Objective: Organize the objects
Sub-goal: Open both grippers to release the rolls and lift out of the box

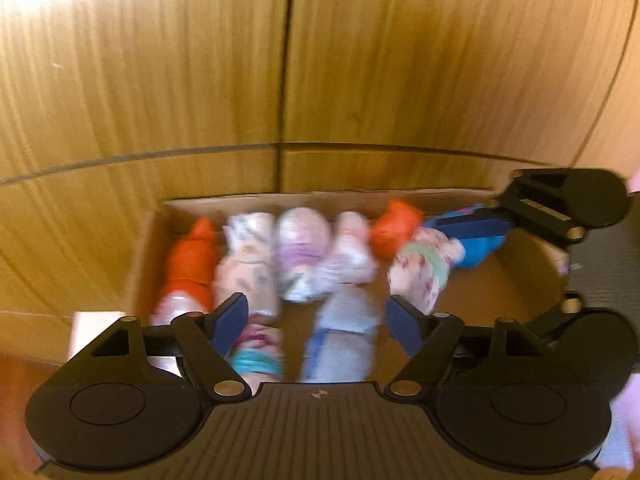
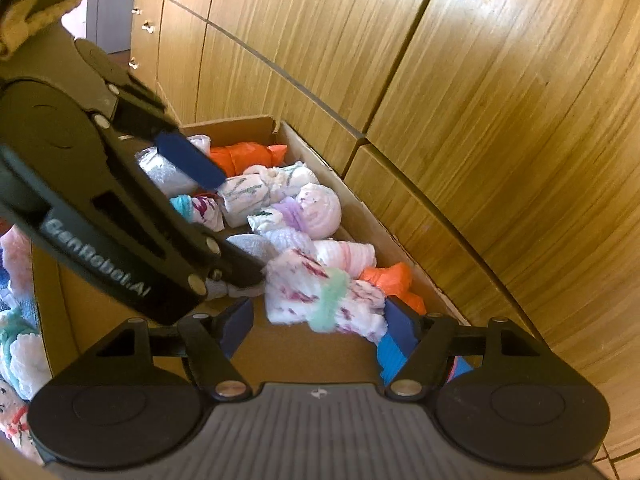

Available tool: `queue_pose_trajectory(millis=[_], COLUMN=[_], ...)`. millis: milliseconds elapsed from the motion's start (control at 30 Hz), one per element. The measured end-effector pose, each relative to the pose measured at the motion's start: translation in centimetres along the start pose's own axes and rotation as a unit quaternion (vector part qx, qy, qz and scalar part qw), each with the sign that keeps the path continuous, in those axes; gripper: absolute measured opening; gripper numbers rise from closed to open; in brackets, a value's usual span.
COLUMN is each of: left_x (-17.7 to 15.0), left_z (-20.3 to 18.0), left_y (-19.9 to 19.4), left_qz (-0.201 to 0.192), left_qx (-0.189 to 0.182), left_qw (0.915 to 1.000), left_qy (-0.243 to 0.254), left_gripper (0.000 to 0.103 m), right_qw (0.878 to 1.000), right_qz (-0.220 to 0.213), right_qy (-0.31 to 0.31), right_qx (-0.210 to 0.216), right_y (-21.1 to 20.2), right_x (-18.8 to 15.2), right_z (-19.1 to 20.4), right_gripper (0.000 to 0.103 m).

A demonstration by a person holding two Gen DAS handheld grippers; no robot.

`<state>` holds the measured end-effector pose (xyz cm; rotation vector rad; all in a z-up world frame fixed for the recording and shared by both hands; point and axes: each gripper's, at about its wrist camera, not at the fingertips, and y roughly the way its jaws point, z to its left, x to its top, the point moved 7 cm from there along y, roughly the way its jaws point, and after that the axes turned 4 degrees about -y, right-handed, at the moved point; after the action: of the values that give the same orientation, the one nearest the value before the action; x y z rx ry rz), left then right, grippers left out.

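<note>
We see the left gripper angled down over the open cardboard box, its 2 blue-padded fingers spread wide with nothing between them; a grey rolled sock and a white roll with a teal band lie just below. In the right wrist view that same gripper reaches in from the left across the box, its body covering part of the grey roll. The right gripper sits low at the box's near end, fingers wide apart and gripping nothing, though its right pad touches the end of a white, purple-flecked roll with a mint band, and a bright blue piece lies against that pad. More rolled bundles line the box wall nearest the wooden cabinet doors: 2 orange ones, a white patterned one, and a pale pink one. The left wrist view is blurred, so its finer detail is unclear.
</note>
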<state>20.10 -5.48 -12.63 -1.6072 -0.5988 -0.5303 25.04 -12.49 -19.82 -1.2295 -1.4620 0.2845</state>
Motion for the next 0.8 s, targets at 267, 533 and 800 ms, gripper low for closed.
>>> queue_pose_trajectory(millis=[267, 533, 800], left_x=[0.6, 0.6, -1.6], left_z=[0.2, 1.2, 2.7], left_y=[-0.7, -2.3, -6.6], left_qz=[-0.010, -0.022, -0.043], left_qx=[-0.003, -0.009, -0.015], left_qw=[0.9999, 0.9997, 0.9988], left_qy=[0.007, -0.010, -0.020], left_gripper=[0.081, 0.082, 0.085], right_qw=[1.000, 1.000, 0.995], right_qz=[0.007, -0.001, -0.041], right_qy=[-0.001, 0.012, 0.085], right_qx=[0.005, -0.005, -0.027], right_y=[0.8, -0.6, -7.1], right_x=[-0.1, -0.3, -2.0], right_z=[0.7, 0.5, 1.0], right_gripper=[0.068, 0.068, 0.081])
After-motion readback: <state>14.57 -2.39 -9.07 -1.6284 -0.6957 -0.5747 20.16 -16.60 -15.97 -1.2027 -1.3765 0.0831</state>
